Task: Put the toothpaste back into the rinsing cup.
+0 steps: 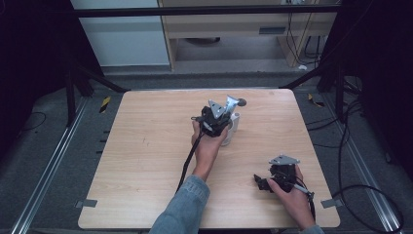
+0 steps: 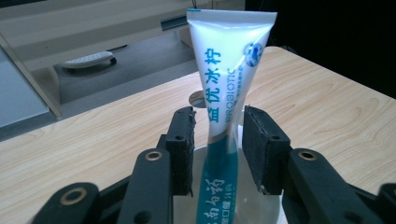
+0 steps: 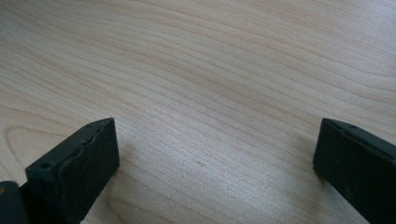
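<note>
Table (image 1: 146, 146): pale wood-grain top, matt, smooth, with fine darker streaks. Tube (image 2: 229, 70): soft white plastic, glossy, printed in teal, its crimped upper end flat; it stands in a clear, shiny cup (image 2: 261, 205), glass or plastic, cannot tell. Left gripper (image 2: 218, 140): black matt plastic arms with brass-coloured rivets, dull rubbery pads. Right gripper (image 3: 215, 154): same black matt pads, edges slightly rough. Sleeve (image 1: 182, 207): blue denim cloth.

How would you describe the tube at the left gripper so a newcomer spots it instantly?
Start at the wooden table and go to its far middle, where the left gripper reaches. There a white toothpaste tube with teal lettering stands upright in a clear cup, crimped end up. It is the only printed item, apart from the small dark disc behind it.
</note>
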